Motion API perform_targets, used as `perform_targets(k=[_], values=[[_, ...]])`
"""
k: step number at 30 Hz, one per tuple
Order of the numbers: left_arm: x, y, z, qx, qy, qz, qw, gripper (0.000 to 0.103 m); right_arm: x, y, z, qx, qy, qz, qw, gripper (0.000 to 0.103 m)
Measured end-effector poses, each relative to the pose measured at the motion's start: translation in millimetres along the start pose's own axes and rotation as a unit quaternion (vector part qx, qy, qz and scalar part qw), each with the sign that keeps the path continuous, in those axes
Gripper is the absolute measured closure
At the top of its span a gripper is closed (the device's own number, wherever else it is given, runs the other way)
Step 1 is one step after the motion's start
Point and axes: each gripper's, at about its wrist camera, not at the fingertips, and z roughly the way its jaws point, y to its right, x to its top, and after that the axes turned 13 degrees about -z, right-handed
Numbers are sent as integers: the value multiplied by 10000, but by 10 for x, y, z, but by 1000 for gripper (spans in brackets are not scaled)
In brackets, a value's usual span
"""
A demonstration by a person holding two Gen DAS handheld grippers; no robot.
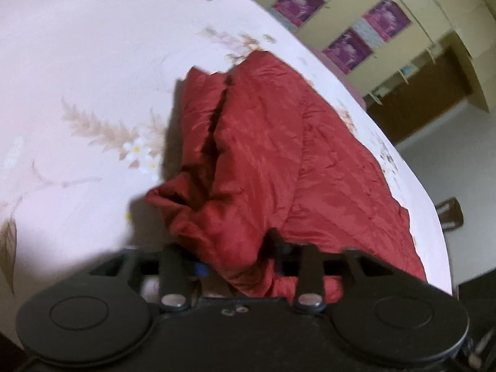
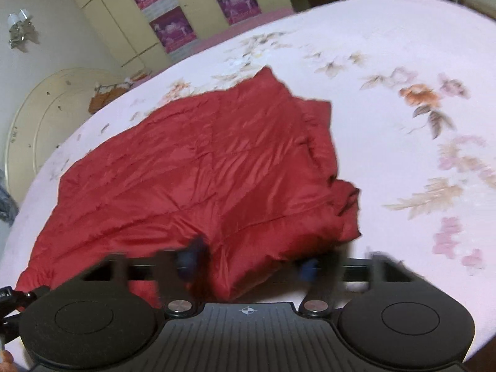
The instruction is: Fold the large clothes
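A red quilted garment (image 1: pixel 263 155) lies partly folded on a pale pink floral bedsheet (image 1: pixel 77 62). It also shows in the right wrist view (image 2: pixel 201 161). My left gripper (image 1: pixel 238 260) stands at the garment's near edge with its jaws apart and red cloth bunched between them. My right gripper (image 2: pixel 251 260) is at the near edge too, jaws apart, with a fold of the red cloth between the blurred fingers (image 2: pixel 189 257). Whether either one pinches the cloth is not plain.
The bed edge curves past the garment (image 1: pixel 427 204). Beyond it stand yellow wardrobe doors with purple panels (image 2: pixel 173 28), a cream headboard (image 2: pixel 46 108), a wall lamp (image 2: pixel 18 26) and a chair (image 1: pixel 449 214) on the floor.
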Motion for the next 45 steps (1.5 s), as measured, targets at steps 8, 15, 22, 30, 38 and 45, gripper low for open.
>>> perform_targets(k=[8, 15, 22, 30, 38, 45], values=[[-84, -70, 75, -363, 151, -319, 9987, 27, -247, -262, -357, 34, 73, -681, 9976, 33], [-74, -36, 153, -235, 363, -316, 9986, 48, -41, -615, -412, 249, 459, -1194, 9915, 34], [-46, 70, 160, 32, 371, -118, 9992, 62, 338, -966, 80, 459, 437, -1704, 9833, 58], [-58, 149, 159, 240, 461, 25, 9986, 65, 635, -1363, 884, 408, 181, -2535, 9663, 81], [-119, 256, 71, 318, 705, 406, 9962, 75, 501, -1474, 1469, 298, -150, -3020, 9527, 81], [-193, 553, -150, 256, 1125, 1222, 9858, 82, 346, -1433, 1609, 295, -44, -3305, 9433, 82]])
